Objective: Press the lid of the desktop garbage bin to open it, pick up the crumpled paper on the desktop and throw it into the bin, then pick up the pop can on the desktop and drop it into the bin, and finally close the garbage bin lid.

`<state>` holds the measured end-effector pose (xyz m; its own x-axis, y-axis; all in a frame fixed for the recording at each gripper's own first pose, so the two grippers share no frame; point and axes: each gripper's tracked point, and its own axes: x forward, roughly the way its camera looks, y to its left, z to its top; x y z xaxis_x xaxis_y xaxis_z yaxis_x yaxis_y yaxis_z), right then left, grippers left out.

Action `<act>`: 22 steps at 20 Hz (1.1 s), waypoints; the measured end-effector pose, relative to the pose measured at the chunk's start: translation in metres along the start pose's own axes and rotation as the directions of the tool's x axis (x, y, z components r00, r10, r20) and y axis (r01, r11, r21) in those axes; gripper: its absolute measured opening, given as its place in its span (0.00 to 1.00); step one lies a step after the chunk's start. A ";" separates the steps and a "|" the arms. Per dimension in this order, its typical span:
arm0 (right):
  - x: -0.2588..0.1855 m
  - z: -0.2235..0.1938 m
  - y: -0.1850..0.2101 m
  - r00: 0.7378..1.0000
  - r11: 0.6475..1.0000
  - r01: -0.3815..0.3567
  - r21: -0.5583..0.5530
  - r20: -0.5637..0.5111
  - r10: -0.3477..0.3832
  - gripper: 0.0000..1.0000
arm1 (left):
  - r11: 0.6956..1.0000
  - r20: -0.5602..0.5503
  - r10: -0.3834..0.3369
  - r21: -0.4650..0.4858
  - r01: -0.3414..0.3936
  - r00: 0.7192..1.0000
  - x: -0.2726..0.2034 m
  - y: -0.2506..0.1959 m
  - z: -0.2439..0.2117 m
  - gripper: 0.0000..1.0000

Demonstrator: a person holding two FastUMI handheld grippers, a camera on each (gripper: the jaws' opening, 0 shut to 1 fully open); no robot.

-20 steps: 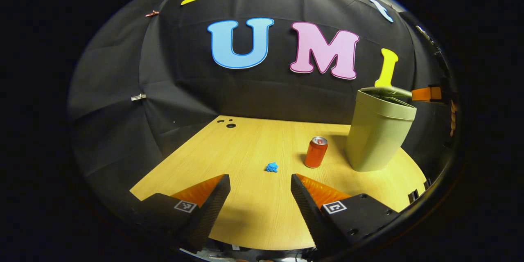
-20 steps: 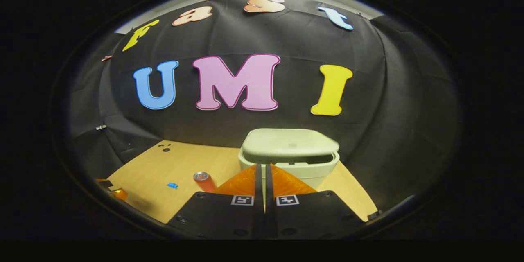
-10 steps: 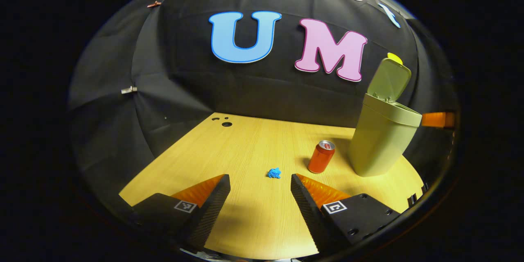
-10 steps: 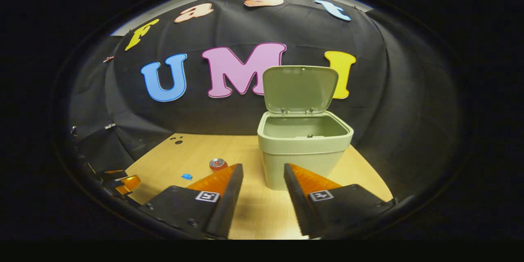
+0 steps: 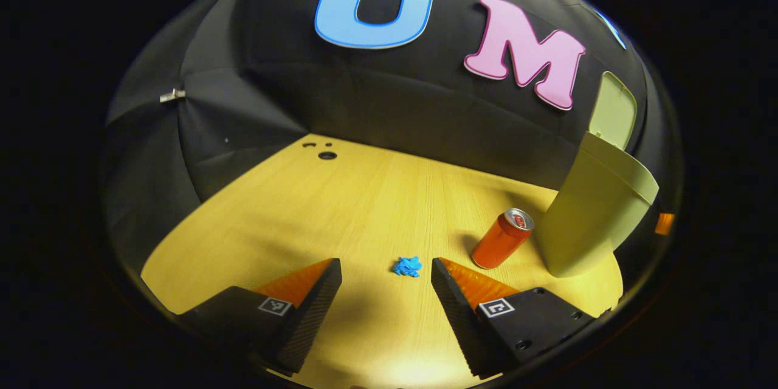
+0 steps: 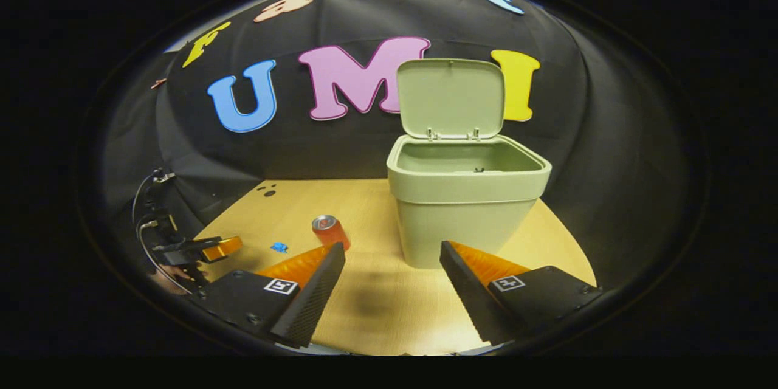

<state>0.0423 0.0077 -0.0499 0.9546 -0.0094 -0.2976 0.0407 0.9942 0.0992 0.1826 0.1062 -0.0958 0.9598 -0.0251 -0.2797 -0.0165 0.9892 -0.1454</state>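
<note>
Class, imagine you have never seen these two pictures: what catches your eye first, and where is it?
First comes the pale green bin, standing at the right of the wooden table with its lid swung upright. Next, the orange can stands beside the bin. Nearer, a small blue crumpled paper lies just ahead of the left gripper, whose jaws are open.

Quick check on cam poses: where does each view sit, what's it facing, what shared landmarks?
Left gripper view: rides the left gripper, low over the table, facing the crumpled paper; own fingers open.
Right gripper view: rides the right gripper, facing the bin, lid up; own fingers open, the left gripper at far left.
Shared: paper, pop can, bin, table.
</note>
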 end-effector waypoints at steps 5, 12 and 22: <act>0.008 -0.013 -0.002 0.999 1.000 -0.016 -0.026 -0.047 0.014 0.99 | 1.000 -0.078 0.000 0.020 0.001 0.997 0.052 -0.012 -0.017 0.96; 0.025 -0.030 -0.010 0.993 0.998 -0.034 -0.044 -0.117 0.028 0.99 | 0.993 -0.164 0.055 0.110 -0.037 0.985 0.098 -0.021 -0.046 0.96; 0.034 -0.049 -0.013 0.982 0.996 -0.076 -0.051 -0.179 0.066 0.99 | 0.977 -0.152 0.115 0.196 -0.084 0.982 0.109 -0.022 -0.057 0.71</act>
<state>0.0600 -0.0003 -0.1081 0.8870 0.0756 -0.4555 -0.0472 0.9962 0.0734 0.2712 0.0736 -0.1771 0.8975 0.0670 -0.4360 -0.0417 0.9969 0.0674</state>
